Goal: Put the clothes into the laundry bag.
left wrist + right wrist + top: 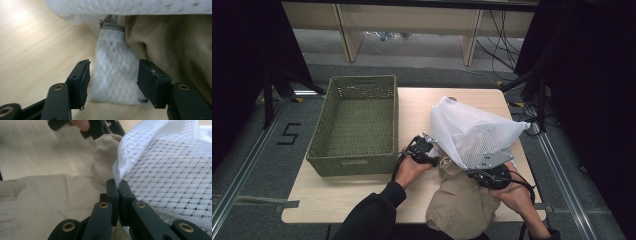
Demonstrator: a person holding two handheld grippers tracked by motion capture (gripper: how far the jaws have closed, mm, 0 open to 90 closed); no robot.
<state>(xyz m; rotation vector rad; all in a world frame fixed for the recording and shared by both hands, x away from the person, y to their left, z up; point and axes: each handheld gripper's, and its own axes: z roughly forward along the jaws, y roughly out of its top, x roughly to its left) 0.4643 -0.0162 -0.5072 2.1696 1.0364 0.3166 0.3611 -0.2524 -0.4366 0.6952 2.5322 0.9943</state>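
Note:
A white mesh laundry bag [469,127] lies on the right half of the wooden table [337,195]. A beige garment [459,200] comes out of the bag's mouth and hangs over the table's front edge. My right gripper [118,183] is shut on the bag's rim and holds the mesh [170,170] up above the garment [45,195]. My left gripper [114,65] is open at the bag's near left corner, its jaws on either side of a white mesh flap [112,75] that lies flat on the table. The garment [175,42] is just right of that flap.
A green woven basket [354,160] stands on the left half of the table, close to my left gripper [428,147]. Bare wood shows in front of the basket. Cables [502,35] and shelf legs lie on the floor beyond the table's far edge.

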